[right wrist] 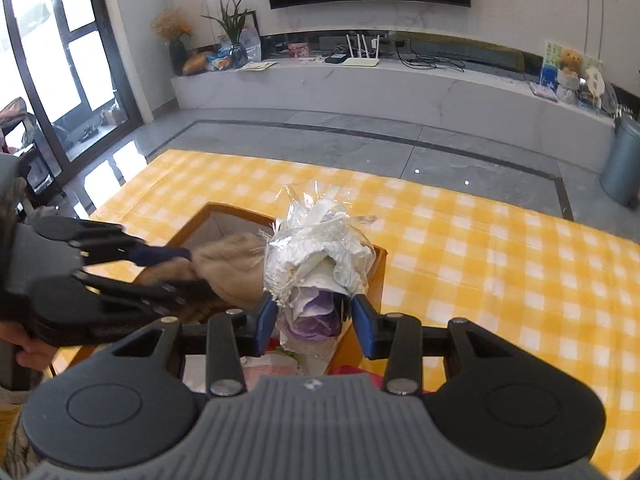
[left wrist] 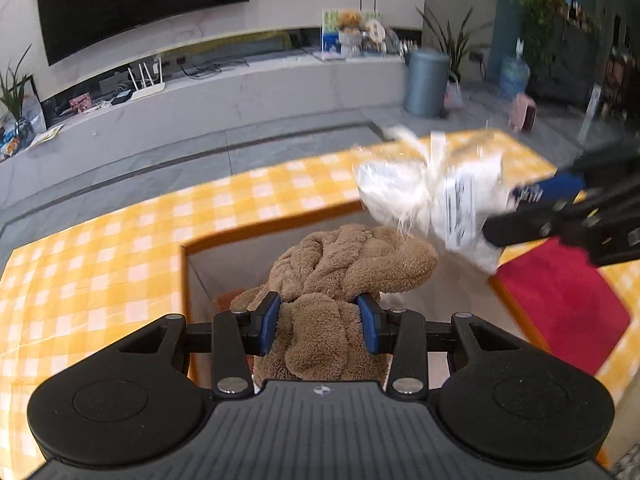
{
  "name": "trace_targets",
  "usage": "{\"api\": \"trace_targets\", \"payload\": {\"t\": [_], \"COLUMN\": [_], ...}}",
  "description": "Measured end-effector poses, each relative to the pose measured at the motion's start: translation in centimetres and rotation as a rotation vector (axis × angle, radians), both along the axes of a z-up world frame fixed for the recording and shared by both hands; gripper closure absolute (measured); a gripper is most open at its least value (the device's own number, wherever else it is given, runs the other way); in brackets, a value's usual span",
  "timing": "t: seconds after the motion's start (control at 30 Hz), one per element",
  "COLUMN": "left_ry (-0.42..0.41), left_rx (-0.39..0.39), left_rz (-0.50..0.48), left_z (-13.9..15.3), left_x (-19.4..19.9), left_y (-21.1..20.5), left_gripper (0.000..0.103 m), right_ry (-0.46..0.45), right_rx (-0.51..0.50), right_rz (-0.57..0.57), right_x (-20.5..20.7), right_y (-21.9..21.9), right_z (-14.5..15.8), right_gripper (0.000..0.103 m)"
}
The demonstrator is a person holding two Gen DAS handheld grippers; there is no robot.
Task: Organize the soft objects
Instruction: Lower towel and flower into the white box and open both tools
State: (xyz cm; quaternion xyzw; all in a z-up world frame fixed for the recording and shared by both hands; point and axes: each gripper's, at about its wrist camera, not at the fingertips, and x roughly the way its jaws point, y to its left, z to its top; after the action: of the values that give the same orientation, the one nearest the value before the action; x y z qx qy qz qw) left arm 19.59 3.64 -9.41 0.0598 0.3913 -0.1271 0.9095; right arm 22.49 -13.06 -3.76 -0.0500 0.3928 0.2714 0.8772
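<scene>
Over the orange-rimmed box, both tongs carry soft things.

At left, the left tongs (left wrist: 319, 322) pinch a brown fleece towel (left wrist: 344, 264) above the open box (left wrist: 188, 276), presumably to drop it in; beside it, the right tongs (right wrist: 315, 316) clamp a crinkled plastic-wrapped bundle (right wrist: 320, 256) over the box's right rim. Yellow checked worktop (right wrist: 500, 260) lies free farther right, but the two loads nearly touch.
</scene>
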Motion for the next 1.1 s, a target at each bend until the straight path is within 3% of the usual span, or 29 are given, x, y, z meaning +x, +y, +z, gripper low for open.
{"api": "trace_targets", "payload": {"t": [0.23, 0.3, 0.37, 0.43, 0.5, 0.63, 0.8, 0.9, 1.1], "left_ry": [0.04, 0.059, 0.059, 0.018, -0.039, -0.12, -0.239, -0.29, -0.291], "left_rx": [0.107, 0.14, 0.163, 0.133, 0.08, 0.029, -0.036, -0.048, -0.019], "left_rz": [-0.011, 0.013, 0.05, 0.07, 0.076, 0.16, 0.21, 0.196, 0.24], "left_z": [-2.9, -3.7, -3.7, -2.6, -0.8, 3.0, 6.1, 6.4, 4.4], "left_x": [1.7, 2.0, 1.9, 0.5, -1.4, -5.6, -9.2, -9.6, -8.5], "left_y": [-2.0, -2.3, -2.5, -2.2, -1.4, 0.3, 2.3, 3.0, 3.1], "left_gripper": [0.055, 0.041, 0.034, 0.025, 0.009, 0.006, 0.005, 0.005, 0.005], "right_ry": [-0.004, -0.012, -0.016, -0.023, -0.028, -0.035, 0.013, 0.039, 0.142], "right_rx": [-0.009, -0.013, -0.025, -0.043, -0.051, -0.087, -0.248, -0.385, -0.533], "right_rz": [0.033, 0.045, 0.06, 0.064, 0.07, 0.083, 0.15, 0.148, 0.124], "right_x": [-0.9, -0.9, -1.2, -1.5, -1.6, -1.4, -0.3, 0.6, 3.7], "right_y": [0.1, 0.2, 0.7, 1.0, 1.1, 1.8, 5.2, 7.6, 11.0], "right_z": [0.3, 0.3, 0.2, 0.0, 0.0, -0.2, -2.2, -4.1, -7.4], "right_gripper": [0.062, 0.062, 0.062, 0.062, 0.062, 0.061, 0.061, 0.062, 0.064]}}
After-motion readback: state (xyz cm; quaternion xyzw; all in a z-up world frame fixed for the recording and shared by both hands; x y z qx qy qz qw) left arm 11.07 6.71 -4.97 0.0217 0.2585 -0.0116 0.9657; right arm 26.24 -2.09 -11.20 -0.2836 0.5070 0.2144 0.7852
